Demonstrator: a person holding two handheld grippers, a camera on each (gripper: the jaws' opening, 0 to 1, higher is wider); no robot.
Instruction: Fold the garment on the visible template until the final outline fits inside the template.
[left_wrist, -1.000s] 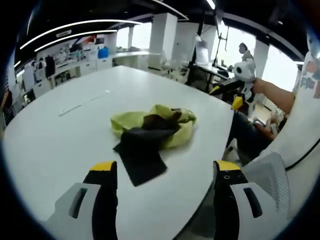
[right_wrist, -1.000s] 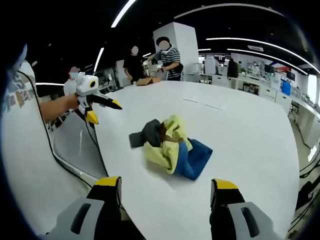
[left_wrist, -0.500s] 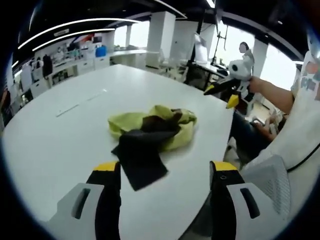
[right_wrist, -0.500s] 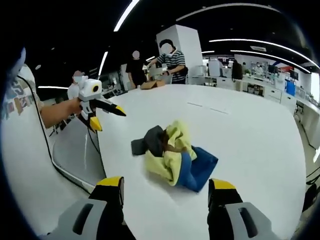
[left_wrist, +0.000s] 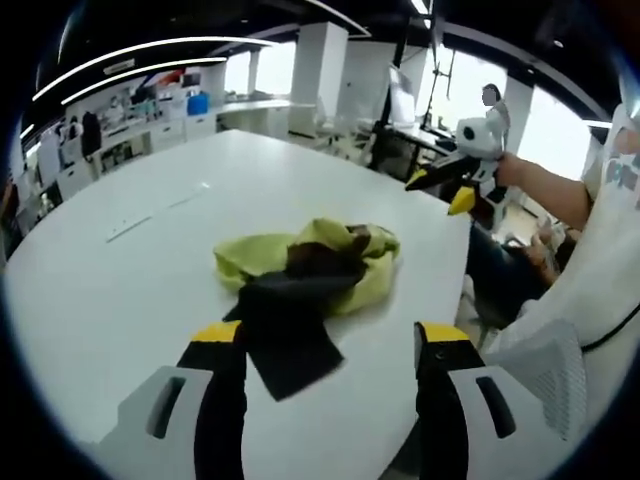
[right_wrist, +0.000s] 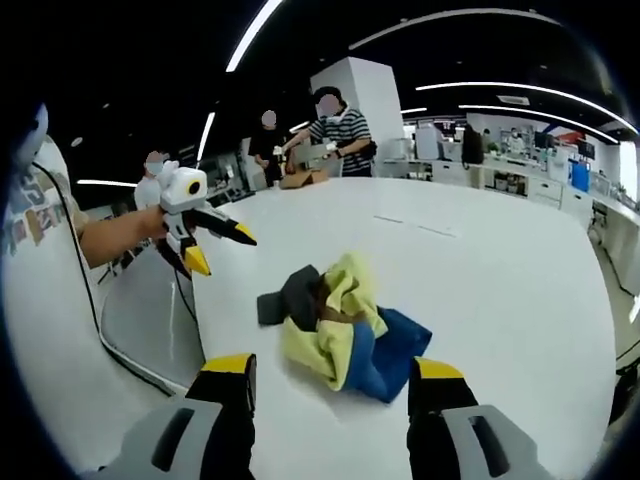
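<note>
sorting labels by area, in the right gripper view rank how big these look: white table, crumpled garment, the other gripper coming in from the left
1. white table, by far the largest.
2. crumpled garment.
3. left gripper, smallest; it sits at a different depth, so this is apparent size only.

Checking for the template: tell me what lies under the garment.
Only bare white table shows around the crumpled garment; no template outline is visible. Whatever lies beneath the garment is covered.
</note>
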